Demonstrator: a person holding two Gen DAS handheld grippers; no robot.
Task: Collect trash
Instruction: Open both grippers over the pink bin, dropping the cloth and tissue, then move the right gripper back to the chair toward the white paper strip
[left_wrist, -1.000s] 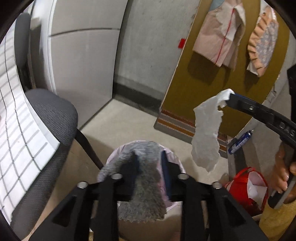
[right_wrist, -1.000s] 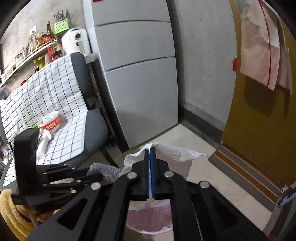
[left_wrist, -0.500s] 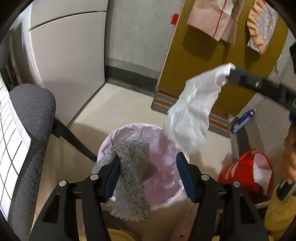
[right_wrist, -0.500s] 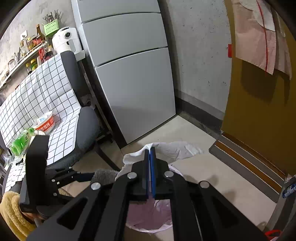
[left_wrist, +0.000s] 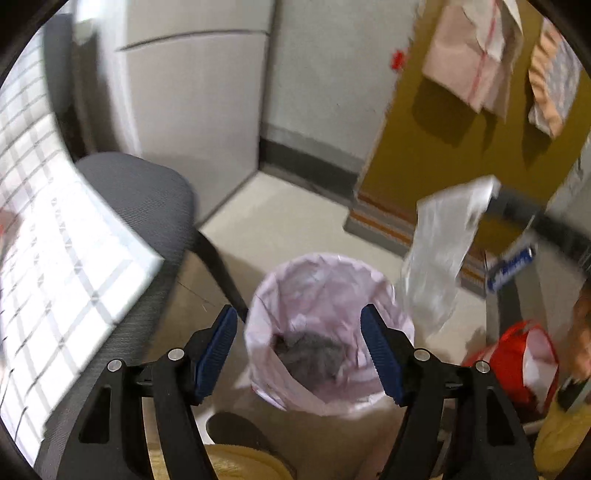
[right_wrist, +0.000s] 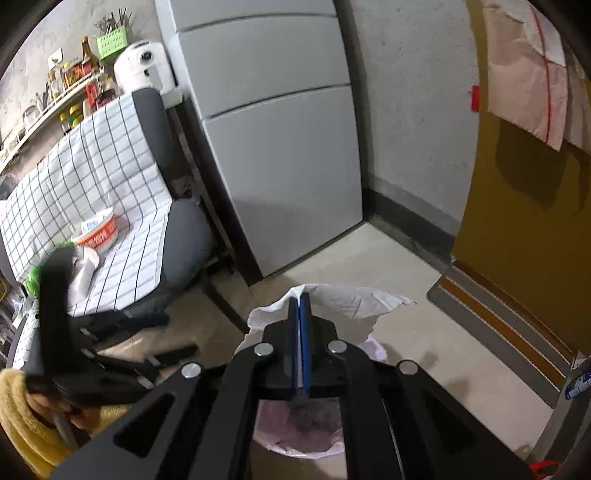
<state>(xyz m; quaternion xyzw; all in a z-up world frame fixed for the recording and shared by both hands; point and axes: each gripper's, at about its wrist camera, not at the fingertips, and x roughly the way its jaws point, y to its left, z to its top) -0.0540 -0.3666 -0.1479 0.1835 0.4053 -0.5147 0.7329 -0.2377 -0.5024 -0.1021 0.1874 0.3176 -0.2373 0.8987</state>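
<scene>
At the far left, a white cloth with a dark grid pattern (left_wrist: 62, 258) drapes over a grey mesh office chair (left_wrist: 147, 192). In the right wrist view, a red-and-white paper bowl (right_wrist: 98, 230) and a crumpled white tissue (right_wrist: 86, 269) rest on that cloth. Behind the chair stands a tall pale-grey refrigerator (right_wrist: 280, 147).

The left gripper (left_wrist: 297, 350) hangs with its blue-padded jaws spread wide and nothing between them, straddling the view of a round bin lined with a pale pink plastic bag (left_wrist: 325, 280) on the beige floor. A fuzzy grey rag (left_wrist: 314, 350) lies inside the bin, down against the liner.

Right of the bin, a thin white sheet of crumpled plastic or paper (left_wrist: 443, 251) dangles in the air, its lower edge beside the bin's right rim. The right gripper (right_wrist: 299, 299) has its jaws pressed together on the sheet's upper edge, holding it above the pink liner (right_wrist: 295, 424).

Further right, a blue-and-white spray can (left_wrist: 511, 262) leans near a dark frame, and a red plastic bag with white paper in it (left_wrist: 517, 362) sits on the floor. A mustard-yellow door (left_wrist: 443, 140) stands behind, with pale pink garments (left_wrist: 469, 55) hanging on it.
</scene>
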